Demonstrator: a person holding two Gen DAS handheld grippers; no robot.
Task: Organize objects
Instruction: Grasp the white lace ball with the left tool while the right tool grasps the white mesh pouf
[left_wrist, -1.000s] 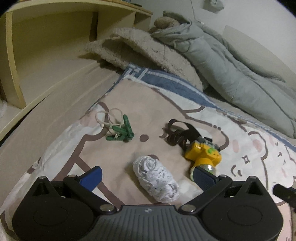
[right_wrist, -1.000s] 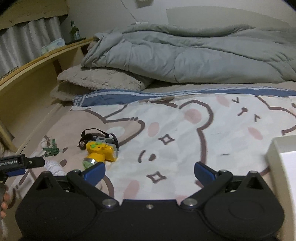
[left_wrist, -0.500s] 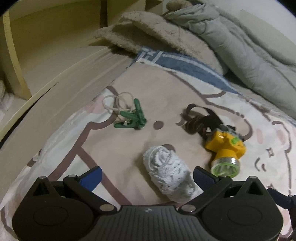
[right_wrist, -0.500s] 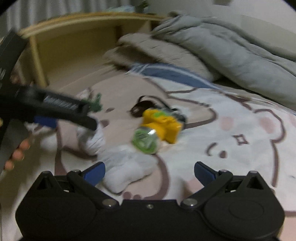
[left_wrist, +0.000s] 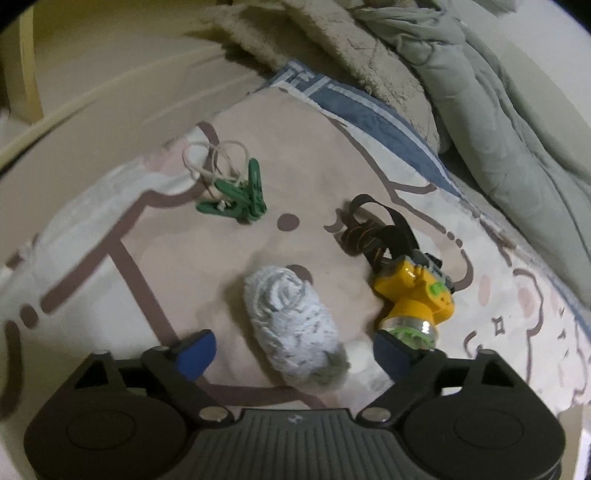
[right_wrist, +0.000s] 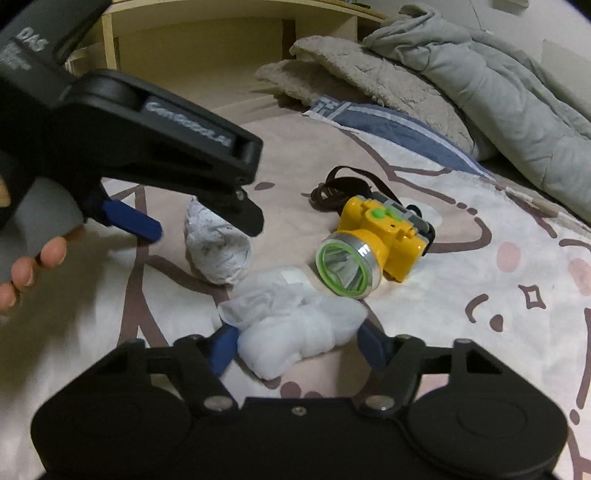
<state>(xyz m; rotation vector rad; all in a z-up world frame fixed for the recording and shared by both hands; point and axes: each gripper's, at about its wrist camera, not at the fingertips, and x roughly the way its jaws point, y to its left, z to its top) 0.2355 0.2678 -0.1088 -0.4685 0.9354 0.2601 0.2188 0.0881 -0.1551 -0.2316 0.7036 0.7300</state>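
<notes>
Crowding is the hazard: left gripper (left_wrist: 293, 350) narrows around the rolled speckled towel (left_wrist: 291, 328) without pinching it, right gripper (right_wrist: 295, 345) narrows likewise around the white cloth bundle (right_wrist: 295, 321) touching the yellow headlamp (right_wrist: 373, 247), which may get knocked.

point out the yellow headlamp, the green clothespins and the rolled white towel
yellow headlamp (right_wrist: 384, 236): right wrist view, on its yellow body
green clothespins (left_wrist: 236, 197): left wrist view, middle of the cluster
rolled white towel (left_wrist: 291, 325): left wrist view, its middle
</notes>
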